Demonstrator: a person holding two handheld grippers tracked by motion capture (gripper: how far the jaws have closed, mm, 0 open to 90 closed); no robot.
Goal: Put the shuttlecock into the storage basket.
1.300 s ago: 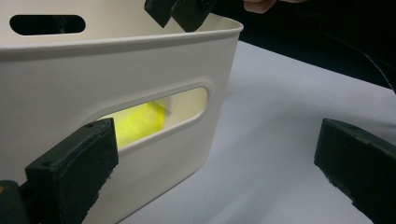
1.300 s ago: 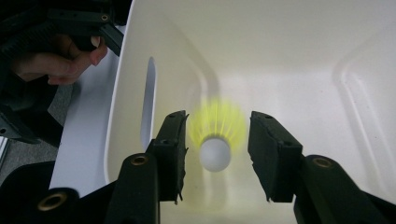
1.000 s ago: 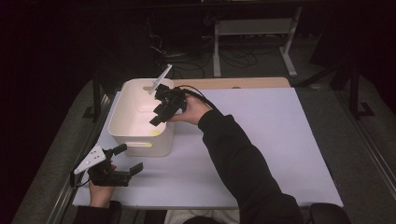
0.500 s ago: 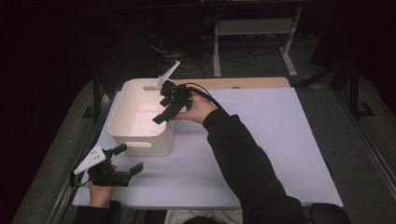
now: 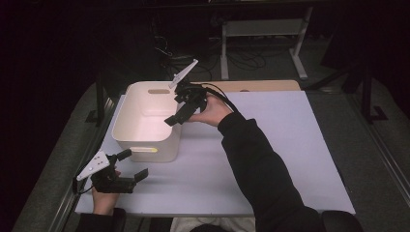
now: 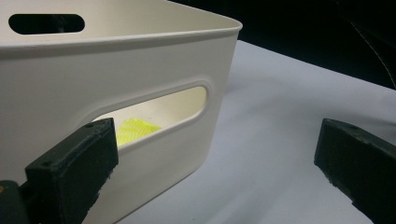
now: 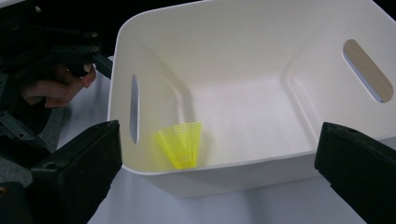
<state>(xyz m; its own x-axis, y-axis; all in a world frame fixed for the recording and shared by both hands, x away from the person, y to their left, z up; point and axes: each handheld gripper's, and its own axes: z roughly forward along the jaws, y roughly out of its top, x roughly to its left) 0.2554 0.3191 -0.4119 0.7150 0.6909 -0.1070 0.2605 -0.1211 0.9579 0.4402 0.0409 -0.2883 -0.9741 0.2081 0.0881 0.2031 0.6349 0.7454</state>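
Observation:
A white bin with slot handles stands on the left of the mat. A yellow shuttlecock lies on its floor against the near wall, and it also shows through the handle slot as the yellow shuttlecock. My right gripper hovers over the bin's right rim, open and empty, looking down into the bin. My left gripper rests low on the mat just in front of the bin's near-left corner, open, with nothing between its jaws. The bin's wall is close ahead of it.
A pale mat covers the table, with free room to the right of the bin. A wooden board lies along the far edge. A metal stand and cables sit on the dark floor behind. The left hand shows beyond the bin.
My right gripper has drawn back from above the bin's middle toward its right rim, rising slightly. The left gripper has stayed put.

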